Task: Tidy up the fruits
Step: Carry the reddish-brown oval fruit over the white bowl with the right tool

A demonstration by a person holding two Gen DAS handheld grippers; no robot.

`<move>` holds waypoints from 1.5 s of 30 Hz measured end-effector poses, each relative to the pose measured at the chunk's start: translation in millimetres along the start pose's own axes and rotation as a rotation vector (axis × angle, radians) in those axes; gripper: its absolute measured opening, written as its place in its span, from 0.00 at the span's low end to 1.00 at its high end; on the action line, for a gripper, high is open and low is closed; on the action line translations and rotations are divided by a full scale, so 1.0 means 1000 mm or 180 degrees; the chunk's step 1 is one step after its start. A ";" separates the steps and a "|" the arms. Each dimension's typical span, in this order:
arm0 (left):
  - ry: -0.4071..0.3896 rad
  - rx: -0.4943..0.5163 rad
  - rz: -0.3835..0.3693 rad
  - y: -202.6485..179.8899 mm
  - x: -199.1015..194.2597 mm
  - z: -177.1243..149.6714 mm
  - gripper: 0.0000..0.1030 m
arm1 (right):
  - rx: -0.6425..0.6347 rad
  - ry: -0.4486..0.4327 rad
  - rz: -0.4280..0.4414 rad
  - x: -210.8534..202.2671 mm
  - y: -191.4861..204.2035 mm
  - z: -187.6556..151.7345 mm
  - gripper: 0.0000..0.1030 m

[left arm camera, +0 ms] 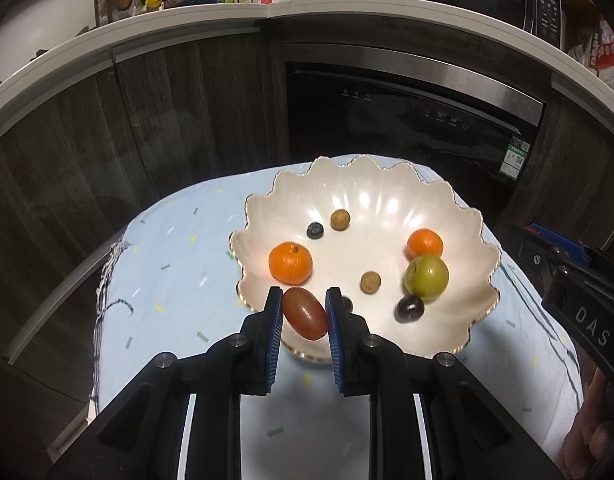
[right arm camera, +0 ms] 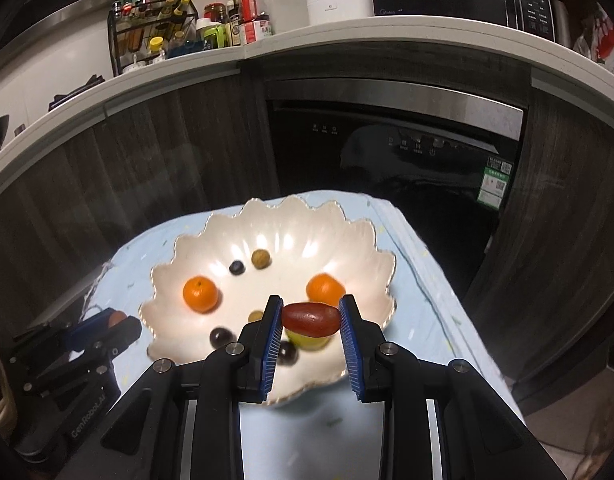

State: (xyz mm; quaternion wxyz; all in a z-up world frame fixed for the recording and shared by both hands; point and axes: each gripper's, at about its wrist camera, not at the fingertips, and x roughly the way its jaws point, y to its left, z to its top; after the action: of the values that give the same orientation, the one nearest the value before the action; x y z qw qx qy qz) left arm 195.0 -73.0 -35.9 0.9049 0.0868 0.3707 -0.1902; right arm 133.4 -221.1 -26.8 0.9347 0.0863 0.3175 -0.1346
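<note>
Left tongs (left arm camera: 304, 312) pinching a red oval fruit (left arm camera: 305, 313), right tongs (right arm camera: 311, 317) pinching another red fruit (right arm camera: 311, 319), both above scalloped bowl (left arm camera: 473, 280) holding oranges (left arm camera: 290, 262), green fruit (left arm camera: 427, 277), dark grapes (left arm camera: 409, 309)

Bowl's middle is staying open
Oranges (left arm camera: 290, 262) (left arm camera: 425, 243) are flanking the scalloped bowl (left arm camera: 387, 188); cabinets (left arm camera: 187, 100) are walling off the far side.

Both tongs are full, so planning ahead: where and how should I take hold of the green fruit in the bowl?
Grip the green fruit across its round middle, coming from above with the pads left and right. An orange touches its far side and a dark grape sits close at its near side, so those sides look crowded.
</note>
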 end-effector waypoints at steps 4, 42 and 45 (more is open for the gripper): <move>-0.0015 -0.0004 0.0013 -0.002 0.006 0.012 0.22 | 0.0011 -0.0001 0.0023 0.009 -0.005 0.012 0.29; 0.0275 -0.0103 0.0126 -0.010 0.108 0.059 0.39 | -0.0347 0.0590 0.0231 0.142 -0.024 0.066 0.30; 0.0285 -0.0038 0.0206 -0.010 0.108 0.060 0.41 | -0.0370 0.0663 0.0187 0.146 -0.025 0.066 0.31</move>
State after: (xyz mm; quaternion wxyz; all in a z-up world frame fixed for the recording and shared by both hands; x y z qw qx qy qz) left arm 299.7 -130.5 -70.0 0.8936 0.1017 0.4089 -0.1545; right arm 275.1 -290.1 -67.0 0.9036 0.0548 0.4175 -0.0788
